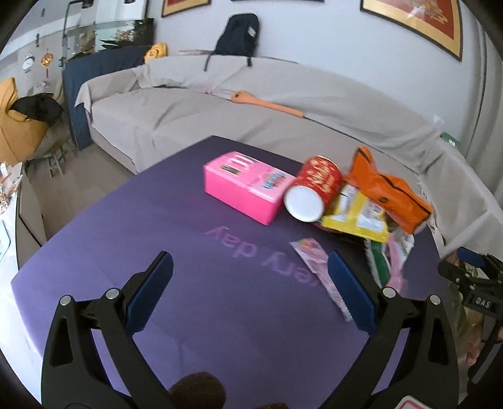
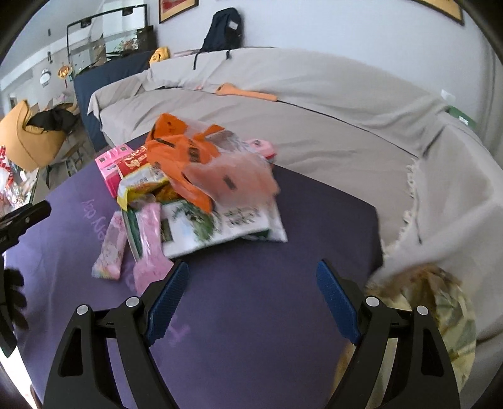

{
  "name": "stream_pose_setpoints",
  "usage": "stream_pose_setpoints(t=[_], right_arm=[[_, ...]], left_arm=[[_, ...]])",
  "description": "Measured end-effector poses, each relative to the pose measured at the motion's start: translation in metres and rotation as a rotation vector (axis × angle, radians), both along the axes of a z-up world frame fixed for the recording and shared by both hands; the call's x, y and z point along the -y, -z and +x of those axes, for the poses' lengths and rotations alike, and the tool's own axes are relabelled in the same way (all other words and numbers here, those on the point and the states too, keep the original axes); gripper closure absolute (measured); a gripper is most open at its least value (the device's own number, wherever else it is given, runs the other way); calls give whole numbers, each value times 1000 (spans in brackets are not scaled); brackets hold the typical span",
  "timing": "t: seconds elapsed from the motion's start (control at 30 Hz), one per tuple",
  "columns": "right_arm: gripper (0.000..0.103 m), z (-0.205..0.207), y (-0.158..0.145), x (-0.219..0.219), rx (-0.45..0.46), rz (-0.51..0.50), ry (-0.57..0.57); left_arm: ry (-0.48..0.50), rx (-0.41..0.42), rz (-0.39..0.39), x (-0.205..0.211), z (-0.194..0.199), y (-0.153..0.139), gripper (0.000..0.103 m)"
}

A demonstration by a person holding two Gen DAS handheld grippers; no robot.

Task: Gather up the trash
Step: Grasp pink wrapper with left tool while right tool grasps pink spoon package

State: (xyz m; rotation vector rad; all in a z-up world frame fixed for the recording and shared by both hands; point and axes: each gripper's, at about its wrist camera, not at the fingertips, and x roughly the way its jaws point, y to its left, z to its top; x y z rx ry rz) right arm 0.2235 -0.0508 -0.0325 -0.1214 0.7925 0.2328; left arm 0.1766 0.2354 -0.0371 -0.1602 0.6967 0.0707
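A heap of trash lies on the purple table mat (image 1: 220, 299) (image 2: 251, 314): an orange plastic bag (image 1: 386, 188) (image 2: 182, 151), a red can on its side (image 1: 314, 192) (image 2: 133, 162), a yellow wrapper (image 1: 355, 220) (image 2: 141, 184), pink wrappers (image 1: 317, 267) (image 2: 110, 248) and a white-green packet (image 2: 220, 226). A pink box (image 1: 248, 185) (image 2: 110, 166) sits beside the can. My left gripper (image 1: 248, 292) is open above the mat, its right finger over a pink wrapper. My right gripper (image 2: 251, 302) is open above bare mat, in front of the heap.
A sofa under a grey cover (image 1: 220, 103) (image 2: 314, 119) runs behind and to the right of the table. A dark backpack (image 1: 239, 34) (image 2: 223, 28) rests on its back. A crumpled patterned bag (image 2: 440, 314) hangs off the table's right edge.
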Motion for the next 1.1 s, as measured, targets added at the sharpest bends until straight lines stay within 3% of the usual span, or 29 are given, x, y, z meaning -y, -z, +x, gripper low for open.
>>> stream_pose_setpoints(t=[0.1, 0.33, 0.6, 0.73, 0.93, 1.1], right_arm=[[23, 12, 3, -12, -17, 10, -12], [23, 39, 25, -30, -88, 7, 17], [23, 30, 33, -9, -80, -52, 69], [23, 27, 32, 14, -79, -22, 108], [23, 15, 11, 39, -9, 31, 142], [23, 6, -6, 51, 60, 7, 151]], left_arm=[[7, -40, -19, -11, 2, 8, 9], [-27, -34, -39, -34, -3, 10, 9], [-31, -72, -105, -53, -2, 20, 9], [21, -87, -147, -38, 0, 26, 9], [108, -131, -140, 13, 15, 28, 9], [106, -165, -75, 60, 37, 35, 10]])
